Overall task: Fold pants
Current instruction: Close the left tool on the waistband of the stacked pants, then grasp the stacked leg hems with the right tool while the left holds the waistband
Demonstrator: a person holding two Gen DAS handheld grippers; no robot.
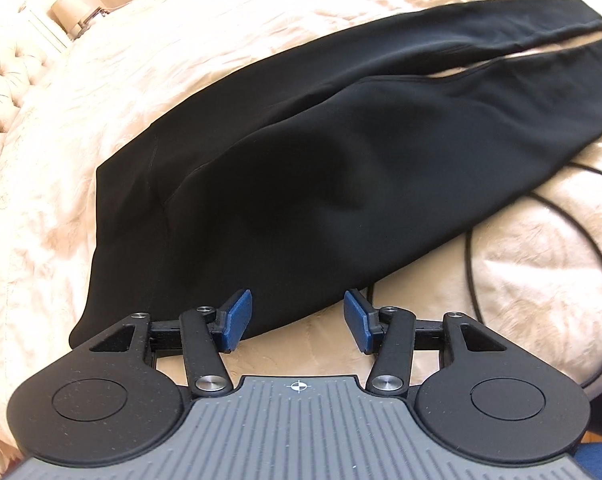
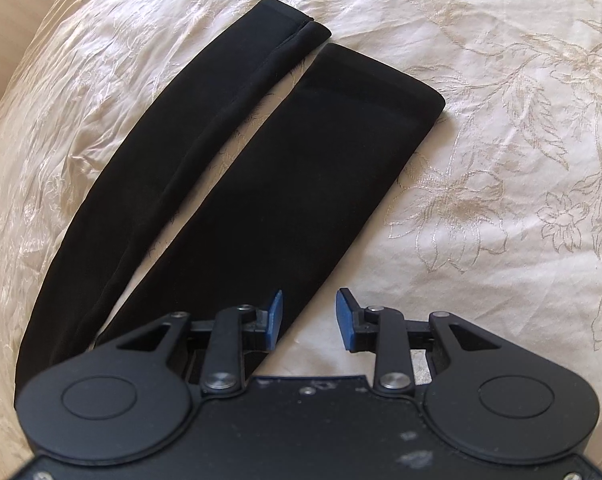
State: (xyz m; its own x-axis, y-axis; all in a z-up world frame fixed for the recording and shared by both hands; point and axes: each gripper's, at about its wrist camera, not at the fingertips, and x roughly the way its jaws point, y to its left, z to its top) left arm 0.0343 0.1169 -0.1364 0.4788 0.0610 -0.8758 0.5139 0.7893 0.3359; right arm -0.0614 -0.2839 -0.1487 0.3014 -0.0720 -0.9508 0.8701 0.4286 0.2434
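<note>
While both hand-held grippers are gaping empty, the pants are showing cuffs fully only beyond the right one.

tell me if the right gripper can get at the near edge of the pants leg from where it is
Probably yes. The right gripper is open, and the edge of the nearer pants leg lies flat on the bedspread beside its left finger, with nothing between them.

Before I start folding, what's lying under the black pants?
The black pants lie flat on a cream embroidered bedspread, which shows through the gap between the legs. A black cable runs in under one edge; how far it goes underneath is hidden.
</note>
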